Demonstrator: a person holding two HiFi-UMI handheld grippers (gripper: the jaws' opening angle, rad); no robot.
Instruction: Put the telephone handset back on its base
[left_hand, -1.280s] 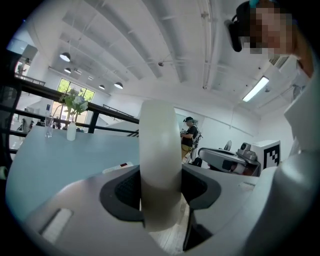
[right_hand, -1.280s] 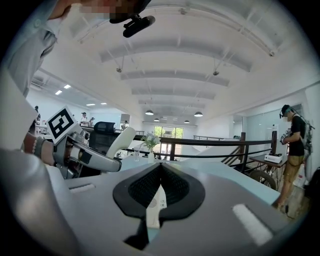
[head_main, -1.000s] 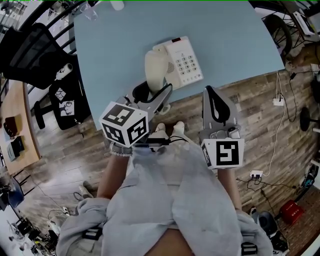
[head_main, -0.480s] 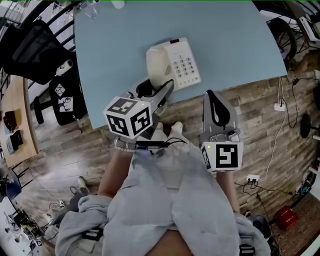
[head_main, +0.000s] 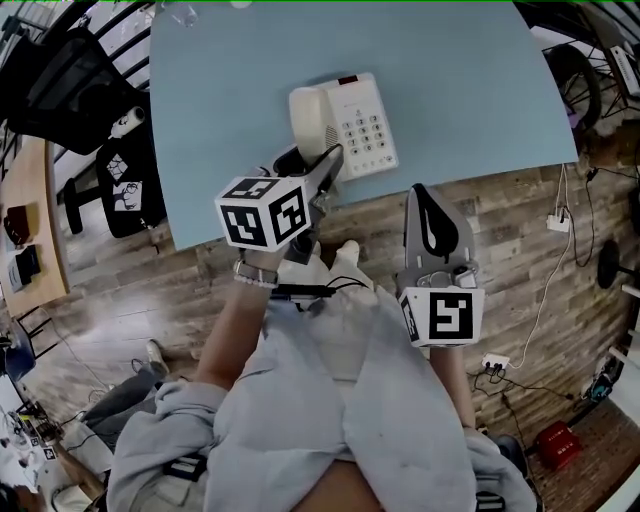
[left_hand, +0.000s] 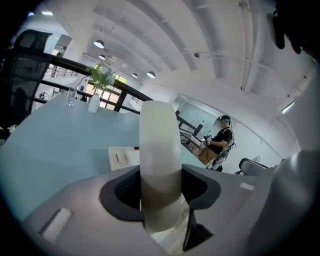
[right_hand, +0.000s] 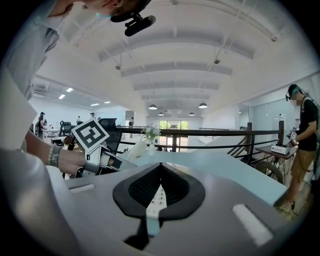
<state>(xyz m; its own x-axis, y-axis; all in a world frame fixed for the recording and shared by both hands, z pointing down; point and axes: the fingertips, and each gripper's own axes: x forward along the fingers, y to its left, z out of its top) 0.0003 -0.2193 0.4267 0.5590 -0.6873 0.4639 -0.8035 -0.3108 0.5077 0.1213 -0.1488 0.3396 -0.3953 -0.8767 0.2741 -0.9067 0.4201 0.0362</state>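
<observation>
While the left gripper has its jaws closed on the lower end of the cream plastic telephone handset, the right gripper is held apart from it with its jaws shut together and nothing between them. In the head view the handset lies lengthwise over the left part of the cream push-button telephone base, beside the keypad. Whether it rests in the cradle or hangs just above it cannot be told. In the left gripper view the handset runs straight out from between the dark jaw pads, and a corner of the base shows behind it to the left. The base sits near the front edge of the pale blue bench. The left gripper reaches over that edge. The right gripper is short of the bench, above the wood-plank floor, with its tips pointing toward the bench. In the right gripper view the keypad shows through the slot behind the closed tips
</observation>
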